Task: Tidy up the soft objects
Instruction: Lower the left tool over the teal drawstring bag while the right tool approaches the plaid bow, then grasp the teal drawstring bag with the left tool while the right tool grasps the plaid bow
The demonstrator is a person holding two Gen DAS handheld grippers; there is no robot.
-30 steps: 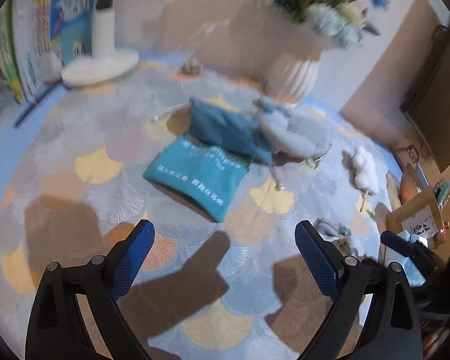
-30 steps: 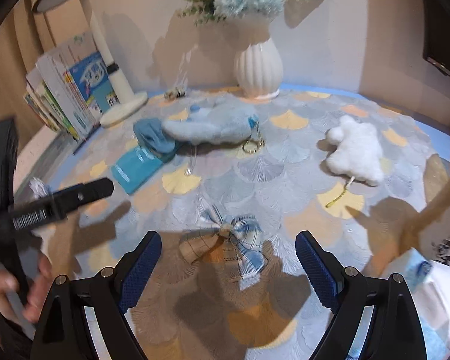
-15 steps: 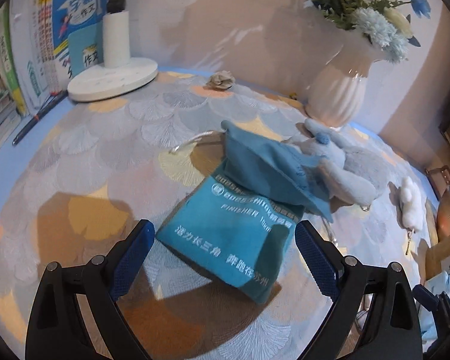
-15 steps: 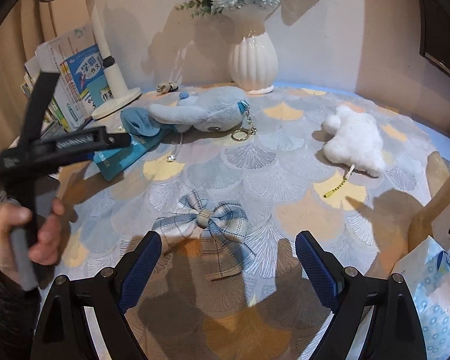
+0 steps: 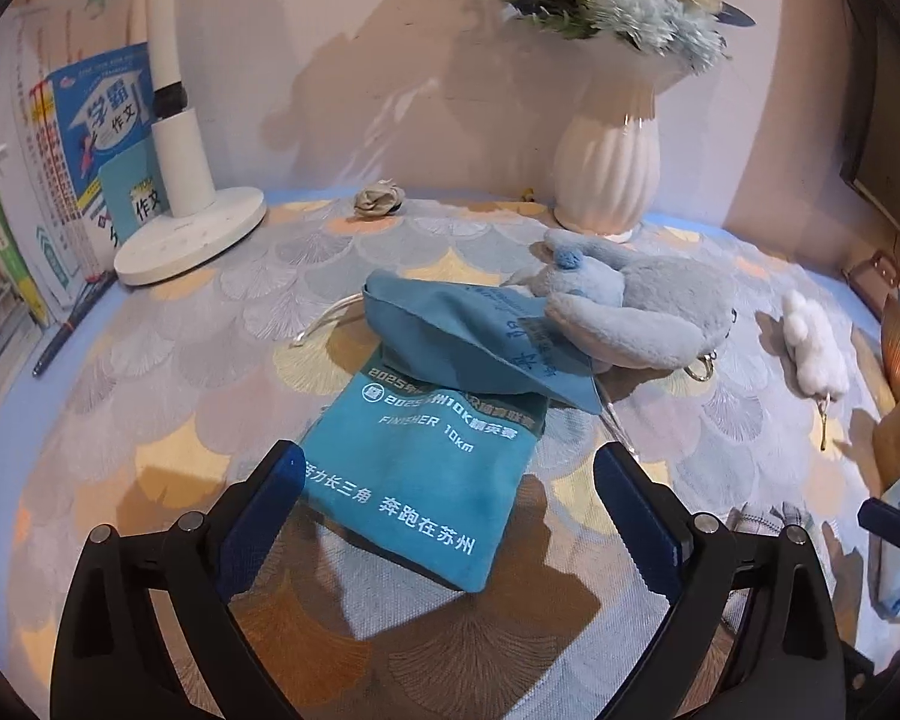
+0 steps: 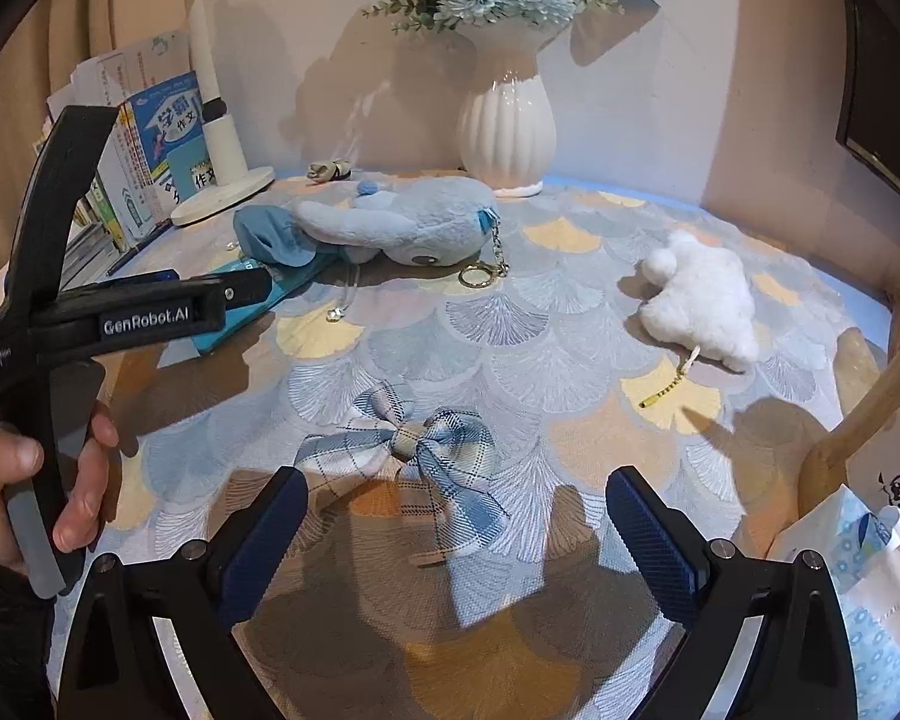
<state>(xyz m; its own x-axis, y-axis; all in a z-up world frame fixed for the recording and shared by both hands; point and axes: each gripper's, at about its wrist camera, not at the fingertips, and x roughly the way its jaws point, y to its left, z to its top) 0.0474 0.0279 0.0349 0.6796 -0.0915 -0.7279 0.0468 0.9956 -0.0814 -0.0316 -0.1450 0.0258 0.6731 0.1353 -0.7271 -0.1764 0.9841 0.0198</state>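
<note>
My left gripper (image 5: 449,483) is spread above the teal drawstring cloth pouch (image 5: 417,483) at frame centre. My right gripper (image 6: 450,510), jaws just widened, holds nothing; the blue plaid fabric bow (image 6: 411,450) lies between its fingers, untouched.

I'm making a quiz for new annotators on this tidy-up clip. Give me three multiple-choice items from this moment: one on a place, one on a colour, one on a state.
1. Where does the blue plush lie?
A. on the teal pouch's upper part
B. inside the vase
C. on the lamp base

2. What colour is the vase?
A. white
B. red
C. black

3. How does the right gripper stand?
A. open, over the plaid bow
B. shut on the bow
C. shut on the white plush

Answers:
1 A: the blue plush overlaps the folded top of the teal pouch.
2 A: the ribbed vase is white.
3 A: the right gripper has its jaws wide apart, having just been opening; the plaid bow lies on the cloth, not pinched.
</note>
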